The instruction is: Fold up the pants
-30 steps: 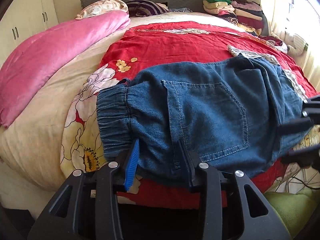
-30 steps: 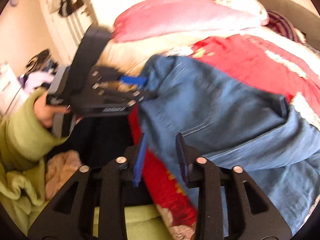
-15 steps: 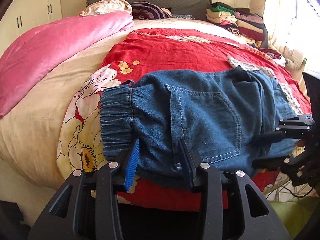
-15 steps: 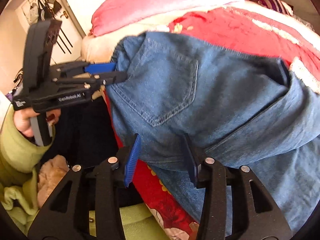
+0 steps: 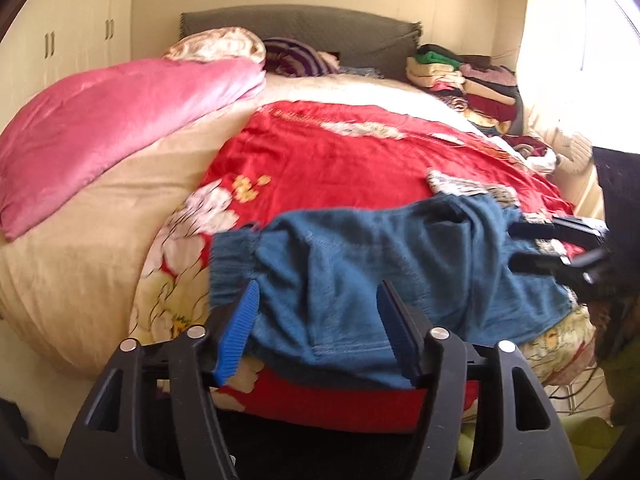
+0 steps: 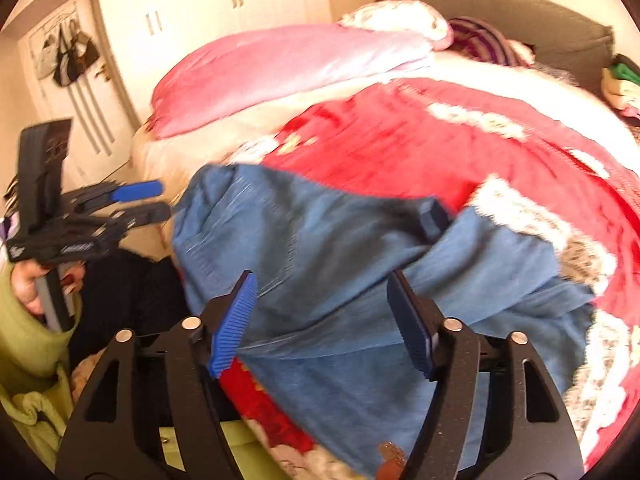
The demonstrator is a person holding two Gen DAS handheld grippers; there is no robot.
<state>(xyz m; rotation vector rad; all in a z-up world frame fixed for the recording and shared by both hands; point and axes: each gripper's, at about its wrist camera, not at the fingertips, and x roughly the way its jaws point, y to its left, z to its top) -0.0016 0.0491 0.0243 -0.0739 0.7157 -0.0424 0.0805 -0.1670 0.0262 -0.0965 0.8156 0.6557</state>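
Blue denim pants (image 5: 380, 280) lie folded on the red flowered blanket (image 5: 340, 160) at the near edge of the bed, elastic waistband to the left. My left gripper (image 5: 316, 304) is open, its blue pads wide apart at the pants' near hem, holding nothing. My right gripper (image 6: 324, 296) is open over the pants (image 6: 320, 240), empty. The left gripper also shows in the right wrist view (image 6: 156, 204), just left of the waistband. The right gripper shows in the left wrist view (image 5: 516, 246) at the pants' right end.
A pink duvet (image 5: 112, 120) lies on the left of the bed. Pillows (image 5: 216, 46) and a stack of folded clothes (image 5: 464, 80) sit by the grey headboard. A window is on the right. White wardrobes (image 6: 224, 4) stand on the left wall.
Both grippers have opened wide and let go of the pants. They have pulled back a little from the fabric, which now rests on the bed.
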